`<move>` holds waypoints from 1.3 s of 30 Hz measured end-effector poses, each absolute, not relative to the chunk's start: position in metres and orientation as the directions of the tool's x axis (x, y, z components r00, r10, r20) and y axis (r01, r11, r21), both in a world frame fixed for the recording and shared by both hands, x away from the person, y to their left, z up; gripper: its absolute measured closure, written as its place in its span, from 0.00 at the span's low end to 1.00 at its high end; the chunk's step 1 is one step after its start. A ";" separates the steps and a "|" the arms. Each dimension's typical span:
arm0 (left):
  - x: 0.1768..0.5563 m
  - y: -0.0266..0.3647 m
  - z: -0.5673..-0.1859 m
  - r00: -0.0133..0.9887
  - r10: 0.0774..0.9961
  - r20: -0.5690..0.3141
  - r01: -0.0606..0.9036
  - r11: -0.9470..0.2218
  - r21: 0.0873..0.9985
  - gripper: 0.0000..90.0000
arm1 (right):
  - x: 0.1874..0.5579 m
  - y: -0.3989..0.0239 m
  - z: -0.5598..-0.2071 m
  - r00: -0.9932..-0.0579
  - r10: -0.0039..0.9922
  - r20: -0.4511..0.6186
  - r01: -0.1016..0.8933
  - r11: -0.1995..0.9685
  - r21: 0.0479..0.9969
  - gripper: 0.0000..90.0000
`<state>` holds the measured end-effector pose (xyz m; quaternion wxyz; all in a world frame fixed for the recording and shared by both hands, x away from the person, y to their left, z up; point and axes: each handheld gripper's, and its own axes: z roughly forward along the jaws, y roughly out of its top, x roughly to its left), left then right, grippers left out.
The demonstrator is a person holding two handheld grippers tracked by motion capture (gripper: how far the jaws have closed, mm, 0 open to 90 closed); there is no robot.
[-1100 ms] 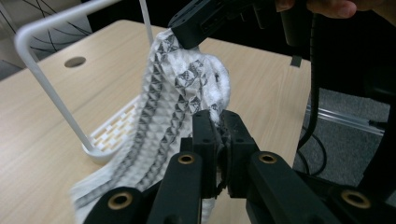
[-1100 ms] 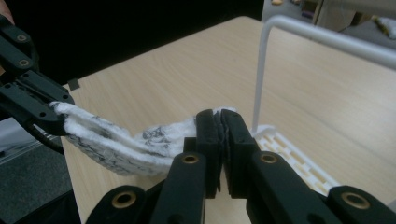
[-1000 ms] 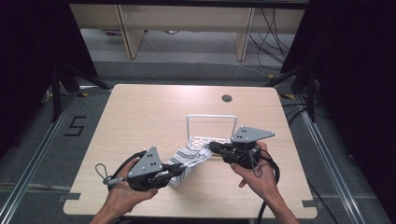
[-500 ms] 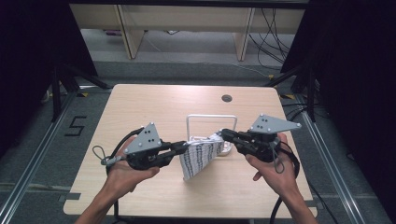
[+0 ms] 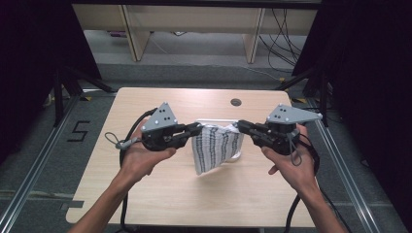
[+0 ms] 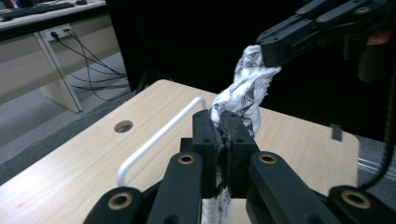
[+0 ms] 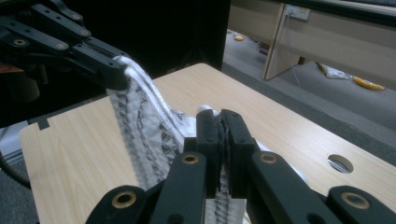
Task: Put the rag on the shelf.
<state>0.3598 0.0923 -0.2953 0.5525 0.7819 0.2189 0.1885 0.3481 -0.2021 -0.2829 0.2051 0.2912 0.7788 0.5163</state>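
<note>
Cloth, white with a dark printed pattern, hangs in the air between your two tongs, above the middle of the bench. Your left tongs pinch its upper left corner; in the left gripper view the two black jaws are pressed together on the bunched fabric, with the cloth running down between them. Your right tongs pinch the upper right corner, and the right gripper view shows those jaws closed on the fabric too, folds spilling out below. So both tongs are clamped narrow on the cloth, one at each top corner, and the sheet sags between them with its lower edge dropping toward the near left.

Your left hand and right hand grip the handles from the near side, with a cable trailing from each gripper. Just behind the cloth, on the bench, a white wire frame lies flat, its far bar showing above the top edge of the fabric. A round hole sits in the bench near the far edge.
</note>
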 end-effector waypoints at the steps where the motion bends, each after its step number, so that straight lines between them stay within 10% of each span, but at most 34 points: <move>1: 0.363 0.091 -0.294 0.828 0.557 0.060 0.131 -0.296 0.946 0.95 | 0.350 -0.203 -0.281 -0.743 0.668 -0.032 0.233 0.303 0.924 0.97; 39: 0.491 0.056 -0.283 0.701 0.713 -0.024 0.236 -0.200 0.951 0.94 | 0.460 -0.200 -0.268 -0.620 0.780 0.084 0.354 0.183 0.917 0.97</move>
